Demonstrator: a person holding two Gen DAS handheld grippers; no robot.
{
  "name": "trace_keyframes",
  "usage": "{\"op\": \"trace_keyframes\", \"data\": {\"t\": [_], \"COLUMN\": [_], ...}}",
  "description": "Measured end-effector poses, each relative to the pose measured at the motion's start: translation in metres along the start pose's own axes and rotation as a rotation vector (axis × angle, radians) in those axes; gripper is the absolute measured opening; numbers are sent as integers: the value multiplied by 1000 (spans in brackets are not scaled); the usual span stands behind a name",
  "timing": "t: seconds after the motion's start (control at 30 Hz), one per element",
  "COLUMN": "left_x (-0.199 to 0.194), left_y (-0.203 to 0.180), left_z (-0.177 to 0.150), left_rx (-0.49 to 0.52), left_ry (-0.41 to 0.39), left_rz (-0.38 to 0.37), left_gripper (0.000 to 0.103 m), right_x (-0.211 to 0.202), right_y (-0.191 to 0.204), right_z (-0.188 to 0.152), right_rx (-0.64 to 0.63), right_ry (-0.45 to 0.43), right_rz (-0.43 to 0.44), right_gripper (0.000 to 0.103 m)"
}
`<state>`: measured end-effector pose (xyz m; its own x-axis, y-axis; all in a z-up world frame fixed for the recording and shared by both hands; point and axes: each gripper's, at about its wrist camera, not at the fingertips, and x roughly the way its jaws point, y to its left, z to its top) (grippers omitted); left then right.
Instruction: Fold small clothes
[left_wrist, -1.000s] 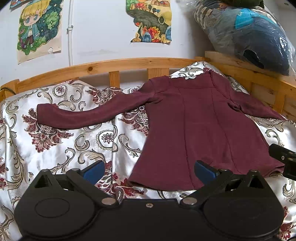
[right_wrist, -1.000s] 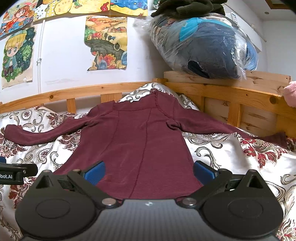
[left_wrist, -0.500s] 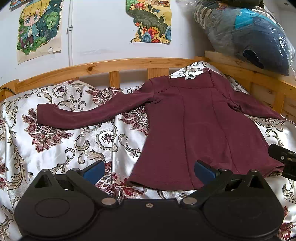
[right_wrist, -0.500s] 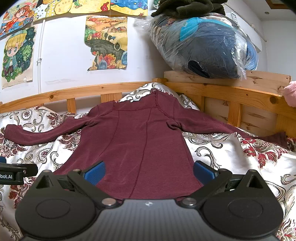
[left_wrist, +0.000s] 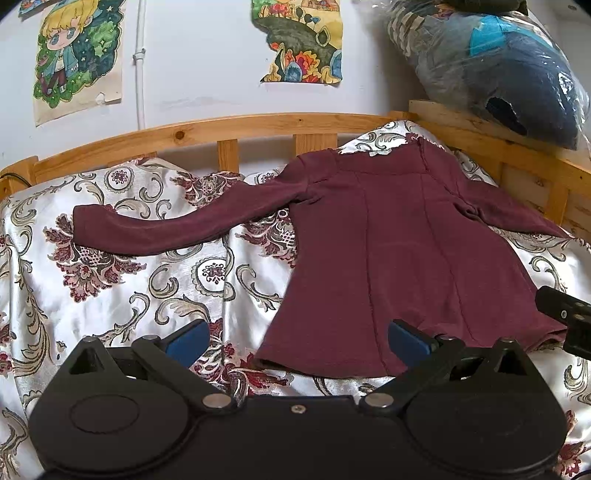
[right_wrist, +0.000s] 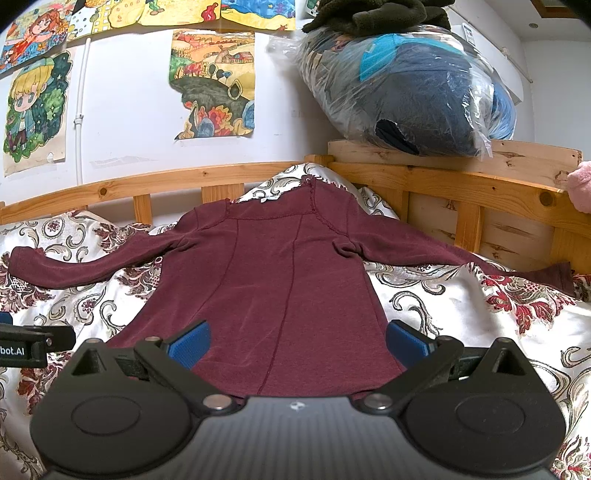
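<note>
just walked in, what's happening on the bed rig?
A person holds a hand-held gripper in each hand over a maroon long-sleeved top spread flat on the patterned bedspread, both sleeves out to the sides. The left hand-held gripper sits near the hem's left corner, the right hand-held gripper over the hem's middle. Both are open and hold nothing. No fold has been made yet.

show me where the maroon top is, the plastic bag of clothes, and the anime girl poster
maroon top (right_wrist: 273, 295): right wrist view, middle of its body panel.
plastic bag of clothes (right_wrist: 413, 92): right wrist view, front of the bag.
anime girl poster (left_wrist: 74, 55): left wrist view, on the figure.
</note>
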<state>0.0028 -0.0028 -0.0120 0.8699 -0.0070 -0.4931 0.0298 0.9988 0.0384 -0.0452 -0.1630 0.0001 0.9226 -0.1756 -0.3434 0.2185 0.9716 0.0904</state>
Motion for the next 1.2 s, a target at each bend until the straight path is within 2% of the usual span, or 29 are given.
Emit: {"op": "trace_keyframes", "data": {"t": [0.4,0.6,0.8,1.07,1.2], "left_x": [10,12,17,27,37], "left_y": [-1,-3,-6,-20,-31], "left_z": [-3,-1,3,17,27], "left_rx": [29,44,58,47,91], "left_ry": [104,131,153,176,194], "left_rz": [7,12,17,-9,-26], "left_gripper": [102,102,102,102,102], "right_x": [3,5,15,28,39], "right_y": [0,-6,-19,-46,-57], "right_z": [-1,0,3,13,21], "right_rx": [12,44,118,202,157], "right_ry": [34,47,110,158,179], "right_rz": [-11,-19,-37,-130,-249], "right_gripper": [103,103,103,103,103]}}
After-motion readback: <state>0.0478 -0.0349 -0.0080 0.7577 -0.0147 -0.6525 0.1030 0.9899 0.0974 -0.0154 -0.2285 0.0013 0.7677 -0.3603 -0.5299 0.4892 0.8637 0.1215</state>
